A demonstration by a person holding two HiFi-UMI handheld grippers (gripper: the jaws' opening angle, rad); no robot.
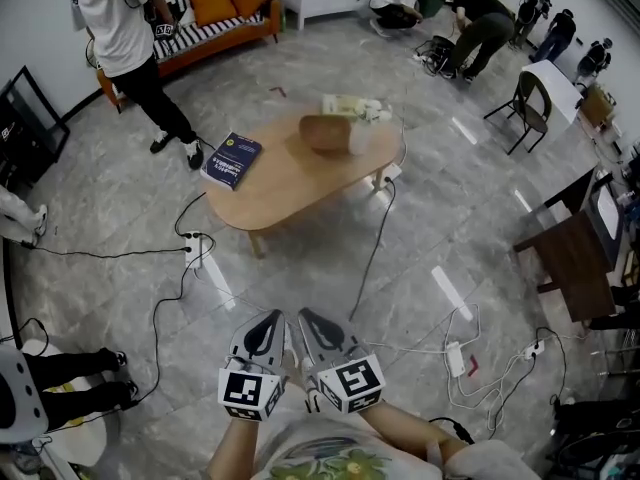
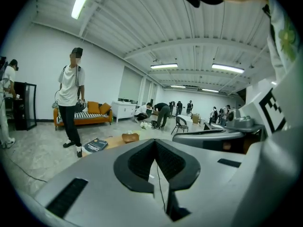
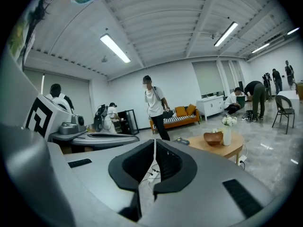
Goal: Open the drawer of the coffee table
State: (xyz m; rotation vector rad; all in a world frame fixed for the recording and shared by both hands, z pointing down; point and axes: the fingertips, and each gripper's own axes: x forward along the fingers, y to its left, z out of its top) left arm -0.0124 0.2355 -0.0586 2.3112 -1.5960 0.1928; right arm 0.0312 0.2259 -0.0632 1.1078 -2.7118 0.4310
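Observation:
The oval wooden coffee table (image 1: 290,183) stands on the grey floor a good way ahead of me; no drawer shows from here. It is small in the left gripper view (image 2: 111,142) and in the right gripper view (image 3: 236,149). My left gripper (image 1: 273,317) and right gripper (image 1: 306,315) are held side by side close to my body, both shut with nothing between the jaws. Each camera looks along its own closed jaws: the left gripper (image 2: 155,142), the right gripper (image 3: 154,142).
On the table lie a blue book (image 1: 232,160), a brown bowl (image 1: 326,132) and a vase of white flowers (image 1: 356,110). Cables and power strips (image 1: 455,358) trail over the floor. A person (image 1: 130,43) stands beyond the table near an orange sofa (image 1: 215,18); others crouch at the back.

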